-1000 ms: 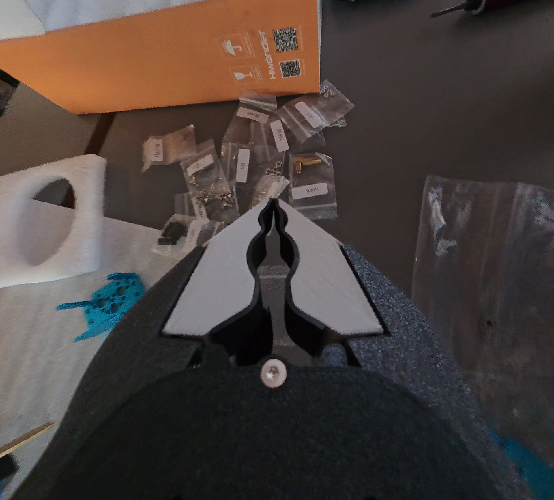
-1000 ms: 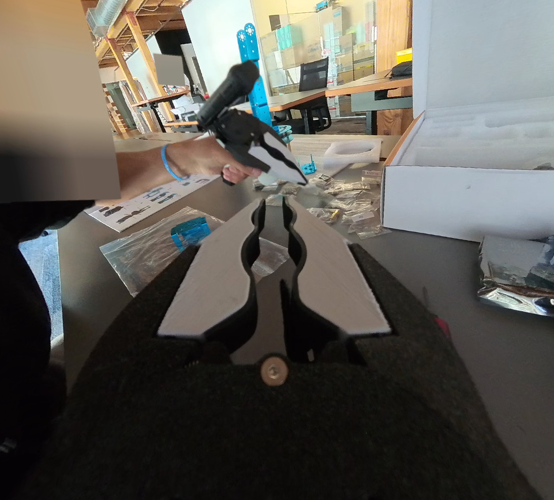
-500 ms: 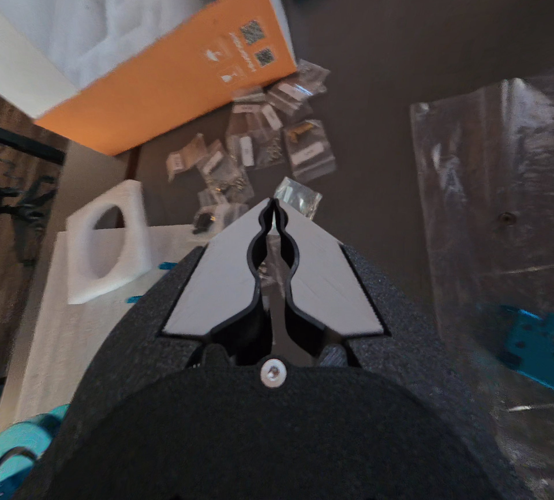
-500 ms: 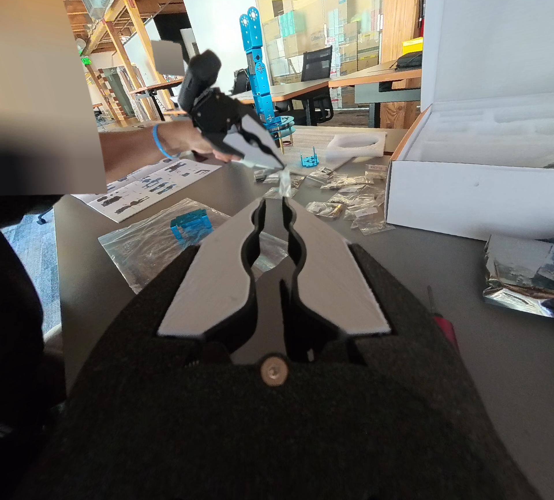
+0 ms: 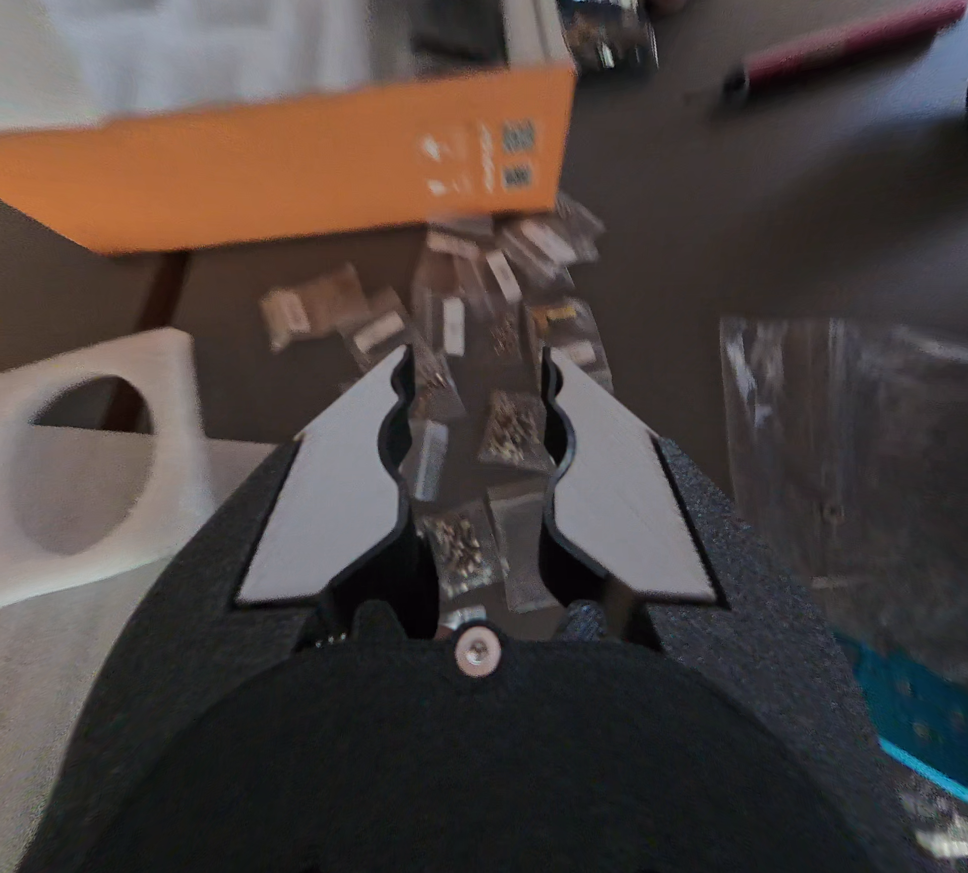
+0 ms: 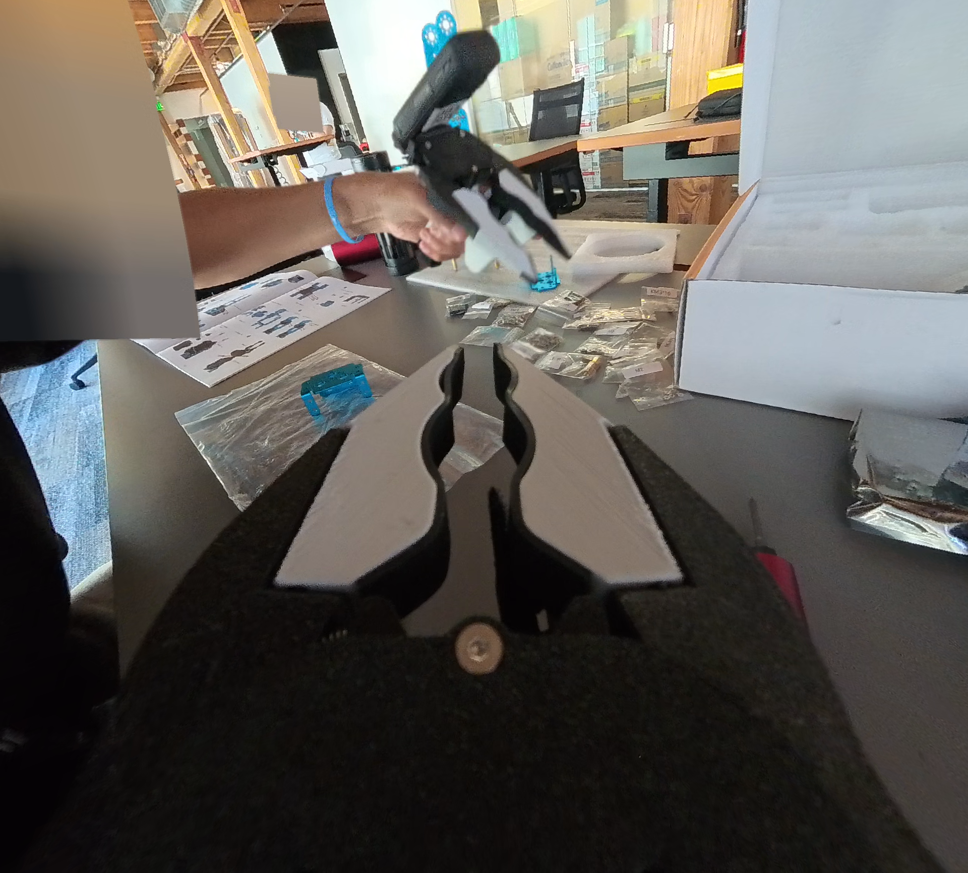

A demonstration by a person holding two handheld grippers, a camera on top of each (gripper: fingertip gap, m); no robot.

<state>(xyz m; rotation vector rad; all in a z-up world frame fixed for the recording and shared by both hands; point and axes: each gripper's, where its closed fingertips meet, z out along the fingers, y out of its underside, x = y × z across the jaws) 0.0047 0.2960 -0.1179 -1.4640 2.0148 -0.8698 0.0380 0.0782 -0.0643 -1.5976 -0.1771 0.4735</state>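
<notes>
My left gripper point(image 5: 476, 361) is open and empty, hovering over a scatter of small clear bags of screws point(image 5: 492, 324) on the dark table; this view is blurred. In the right wrist view the left gripper point(image 6: 549, 265) is held in a hand above the bags point(image 6: 576, 334), near a small blue part point(image 6: 545, 282) on a white foam sheet. My right gripper point(image 6: 477, 350) is empty, its fingertips a narrow gap apart, held above the table short of the bags.
An open box, orange side point(image 5: 262, 167) and white side point(image 6: 817, 350), stands behind the bags. Around them are a foam ring point(image 6: 623, 251), a clear bag with a blue bracket point(image 6: 338, 389), an open booklet point(image 6: 272, 319), a foil bag point(image 6: 911, 481) and a red screwdriver point(image 6: 780, 581).
My left gripper was shut on one small bag and lifted it; now it is open, the bag is gone from it, and it has moved toward the foam. The right gripper barely moved.
</notes>
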